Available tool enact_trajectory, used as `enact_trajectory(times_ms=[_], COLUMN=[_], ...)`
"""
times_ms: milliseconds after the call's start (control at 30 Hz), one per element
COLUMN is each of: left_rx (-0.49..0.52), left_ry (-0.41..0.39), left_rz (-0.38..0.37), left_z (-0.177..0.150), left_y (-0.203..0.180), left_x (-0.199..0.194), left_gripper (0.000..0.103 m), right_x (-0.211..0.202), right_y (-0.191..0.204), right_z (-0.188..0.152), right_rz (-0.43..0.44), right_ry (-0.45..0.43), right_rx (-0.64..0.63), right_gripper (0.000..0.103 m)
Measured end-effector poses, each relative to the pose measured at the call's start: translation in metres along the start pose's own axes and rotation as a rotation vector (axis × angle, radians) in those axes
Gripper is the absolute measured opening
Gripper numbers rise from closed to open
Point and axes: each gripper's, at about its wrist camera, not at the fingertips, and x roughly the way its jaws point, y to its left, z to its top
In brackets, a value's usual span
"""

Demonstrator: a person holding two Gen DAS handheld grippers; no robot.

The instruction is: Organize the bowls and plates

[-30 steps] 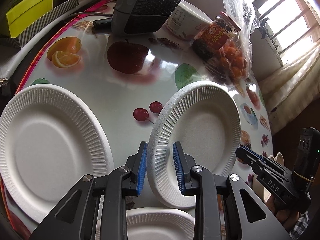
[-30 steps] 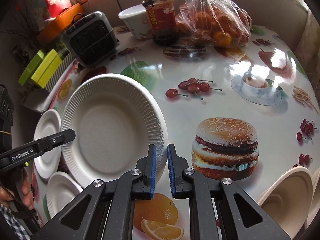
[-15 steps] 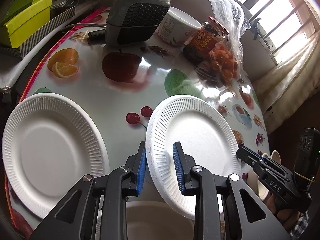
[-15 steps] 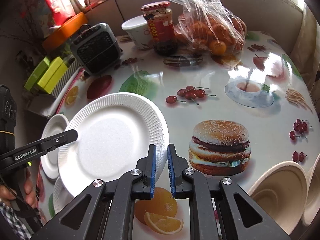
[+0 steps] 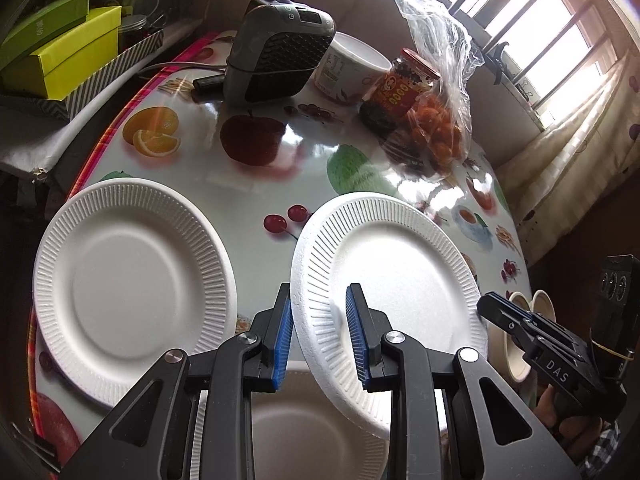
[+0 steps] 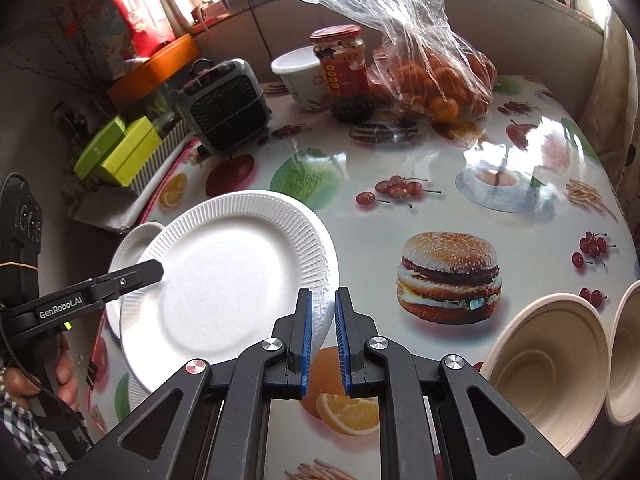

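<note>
Plate (image 5: 400, 280) higher (both grips unchanged)

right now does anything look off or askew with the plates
Yes: one white plate hangs tilted above the table, pinched at opposite rims by the left claw and right claw. The other large plate lies flat.

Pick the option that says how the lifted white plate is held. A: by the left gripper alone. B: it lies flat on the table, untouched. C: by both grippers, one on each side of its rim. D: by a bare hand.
C: the left gripper and the right gripper each clamp the rim of the plate on opposite sides.
</note>
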Motion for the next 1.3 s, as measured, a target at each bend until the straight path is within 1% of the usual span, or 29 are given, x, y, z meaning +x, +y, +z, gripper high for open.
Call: enact_trajectory(times_ms=[333, 667, 1067, 1200, 1300], left_rx=[-0.008, -0.026, -0.059, -0.055, -0.066], left_ry=[-0.035, -0.053, -0.049, -0.035, -0.021], left_rz=[0.005, 0.007, 0.026, 0.019, 0.033], left_z=[-0.023, -0.051, -0.087, -0.1, -0.107], left_y=[0.012, 0.026, 0.048, 0.052, 0.058], left_x=[-0.029, -0.047, -0.052, -0.05, -0.045], left_gripper=[0.027, 0.027, 0.027, 0.027, 0.027], right_x=[-0.013, -0.018, -0.007, -0.001, 0.005], right_y=[0.019, 0.034, 0.051, 0.062, 0.069], right_z=[-0.023, -0.045, -0.074, -0.082, -0.088], right_rz=[0.031, 0.063, 0.09, 0.107, 0.113], right_ry=[-0.005, 0.003, 0.048, 0.062, 0.076], right_rx=[-0.04, -0.065, -0.105, -0.131, -0.142], right_gripper=[0.012, 0.012, 0.012, 0.012, 0.012])
